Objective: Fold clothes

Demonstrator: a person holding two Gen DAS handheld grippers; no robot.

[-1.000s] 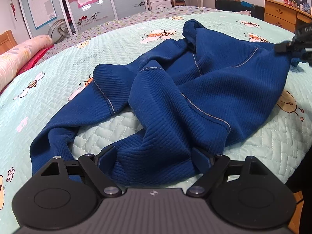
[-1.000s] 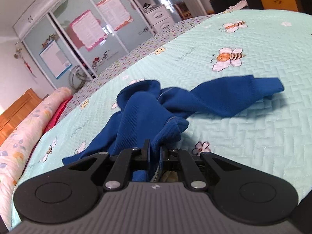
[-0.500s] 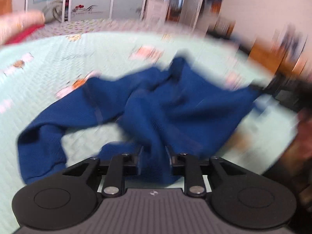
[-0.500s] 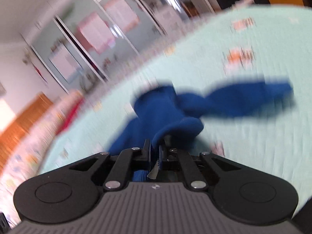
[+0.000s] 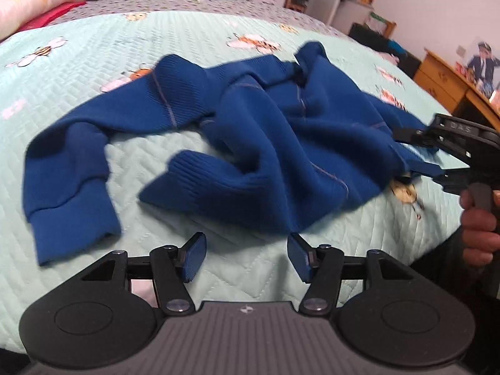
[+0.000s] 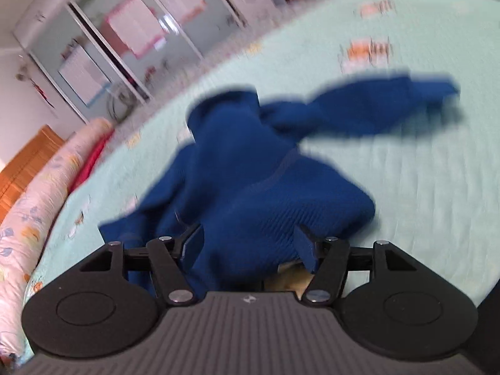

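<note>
The blue sweater (image 5: pixel 265 143) lies rumpled mid-bed on the mint quilt (image 5: pixel 187 40); the left gripper (image 5: pixel 246 257) hovers spread wide and empty just short of its near hem; the right gripper (image 6: pixel 248 247), fingers apart, straddles the fabric's edge; bare quilt surrounds it.

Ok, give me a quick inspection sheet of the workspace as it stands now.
Surface: mint quilted bedspread with bee prints.
Job's things: crumpled blue knit sweater, unfolded, sleeves sprawled.
Clutter: nothing seen on the bedspread.
Grippers: left gripper open, clear of the sweater; right gripper open, sweater bunched between its fingers.
Cables: nothing seen.
Surroundings: rolled floral bedding, wooden dresser, glass wardrobe doors.
</note>
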